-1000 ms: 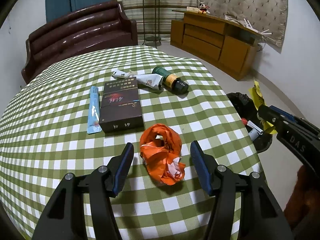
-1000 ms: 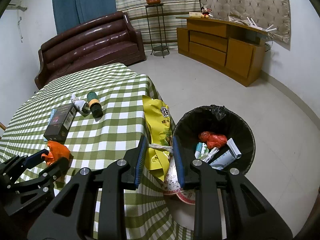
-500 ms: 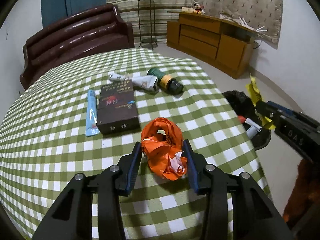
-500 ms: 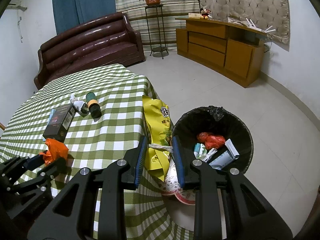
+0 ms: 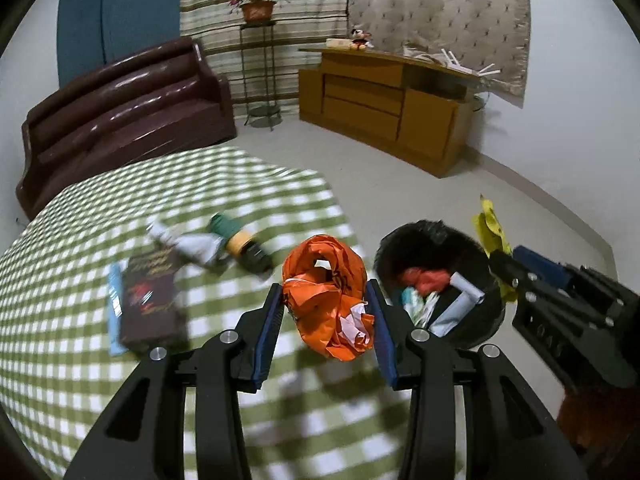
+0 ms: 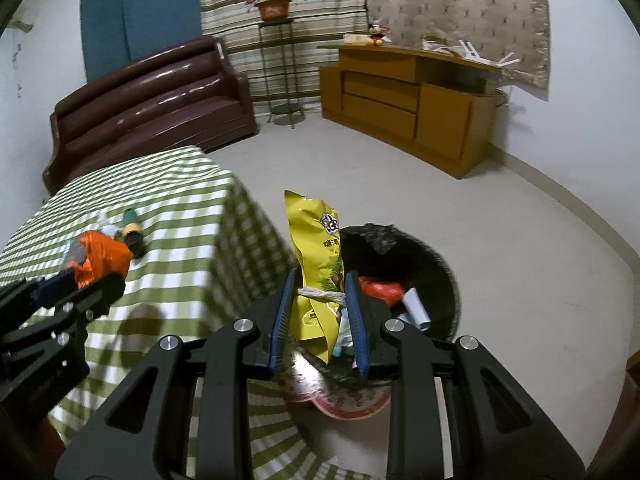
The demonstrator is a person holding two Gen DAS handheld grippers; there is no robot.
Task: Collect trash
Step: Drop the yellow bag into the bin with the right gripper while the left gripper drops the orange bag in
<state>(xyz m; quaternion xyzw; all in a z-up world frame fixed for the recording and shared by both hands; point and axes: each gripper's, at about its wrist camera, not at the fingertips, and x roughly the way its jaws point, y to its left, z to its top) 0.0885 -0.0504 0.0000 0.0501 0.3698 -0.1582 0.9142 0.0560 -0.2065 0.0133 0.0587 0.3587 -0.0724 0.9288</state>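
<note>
Here, an orange bag [image 5: 328, 296] is clamped between the pads of the left gripper [image 5: 326, 322], whose jaws have just been closing on it, and it is held above the checked table [image 5: 80, 360] near the edge facing the black bin [image 5: 432, 240]. A yellow packet [image 6: 320, 264] is gripped by the right gripper [image 6: 318, 320] just beside the bin rim, table side, while a bottle [image 5: 240, 246], a dark box [image 5: 150, 300] and crumpled paper [image 5: 192, 246] are left on the table, well apart from the bin

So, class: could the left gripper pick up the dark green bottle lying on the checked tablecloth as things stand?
Probably not: the left gripper is shut on crumpled orange plastic, though the bottle lies unobstructed.
</note>
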